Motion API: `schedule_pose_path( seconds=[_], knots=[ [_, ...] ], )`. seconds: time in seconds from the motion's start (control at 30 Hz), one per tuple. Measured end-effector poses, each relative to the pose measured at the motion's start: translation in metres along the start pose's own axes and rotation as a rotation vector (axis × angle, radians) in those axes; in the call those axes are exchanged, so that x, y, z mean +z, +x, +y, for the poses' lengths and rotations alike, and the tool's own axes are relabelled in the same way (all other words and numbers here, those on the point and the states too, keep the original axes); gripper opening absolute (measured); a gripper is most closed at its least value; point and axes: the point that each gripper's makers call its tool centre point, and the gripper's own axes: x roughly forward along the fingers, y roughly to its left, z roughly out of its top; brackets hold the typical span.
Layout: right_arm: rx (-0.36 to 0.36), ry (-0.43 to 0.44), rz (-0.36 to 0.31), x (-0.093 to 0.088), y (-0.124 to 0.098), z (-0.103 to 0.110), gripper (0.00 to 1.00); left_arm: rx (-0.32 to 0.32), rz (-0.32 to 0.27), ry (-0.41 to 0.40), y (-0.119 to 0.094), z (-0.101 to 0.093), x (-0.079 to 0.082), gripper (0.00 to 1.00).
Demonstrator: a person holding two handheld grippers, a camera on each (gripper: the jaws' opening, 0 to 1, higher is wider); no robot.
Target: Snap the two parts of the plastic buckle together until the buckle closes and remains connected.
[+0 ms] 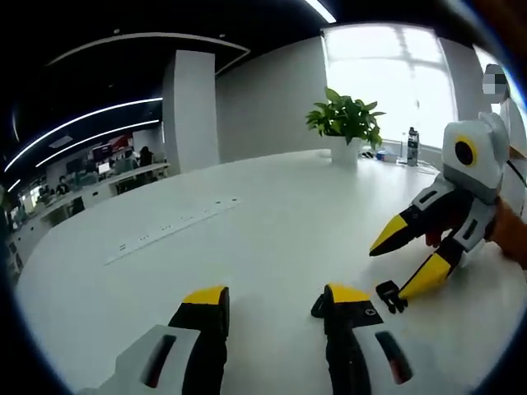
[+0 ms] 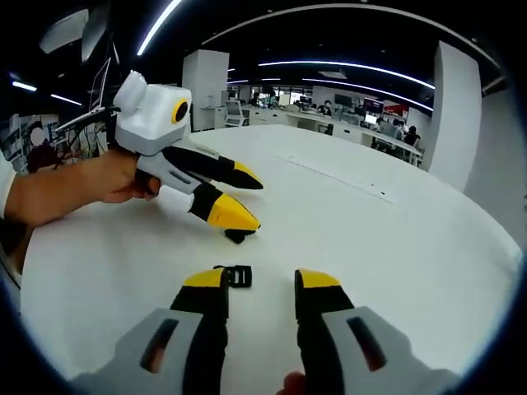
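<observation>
Both hand-held grippers are open, holding nothing. One buckle half (image 2: 237, 276) lies on the bench (image 2: 370, 247) touching our right hand-held gripper (image 2: 260, 284) at its left tip; the other half (image 2: 239, 235) sits under the lower tip of our left hand-held gripper (image 2: 245, 197). We judge each is lined up for its own pick, halves kept apart.

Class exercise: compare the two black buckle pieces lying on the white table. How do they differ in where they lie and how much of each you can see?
1. One buckle piece lies beside the right claw; the other buckle piece lies under the left claw.
2. The first piece shows its flat frame shape; the second is partly hidden by a yellow tip.

Both are black, lie on the table, unjoined and ungripped.
</observation>
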Motion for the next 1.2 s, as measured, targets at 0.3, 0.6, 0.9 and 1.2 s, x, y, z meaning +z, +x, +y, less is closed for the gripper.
schedule_pose_path(
  seconds=[0.3, 0.6, 0.9, 1.2],
  knots=[
    [0.001, 0.001, -0.003, -0.001, 0.000, 0.003, 0.32, 0.002, 0.003, -0.002, -0.002, 0.003, -0.002, 0.46],
    [0.001, -0.001, -0.002, 0.000, -0.001, 0.005, 0.32, 0.013, -0.007, -0.034, -0.011, 0.010, -0.008, 0.46],
    [0.000, 0.003, -0.005, -0.002, -0.004, 0.008, 0.32, 0.018, -0.009, -0.038, -0.028, 0.005, -0.016, 0.46],
    [0.003, 0.009, -0.008, -0.002, -0.004, 0.011, 0.32, 0.022, -0.013, -0.044, -0.043, 0.005, -0.021, 0.46]
  ],
)
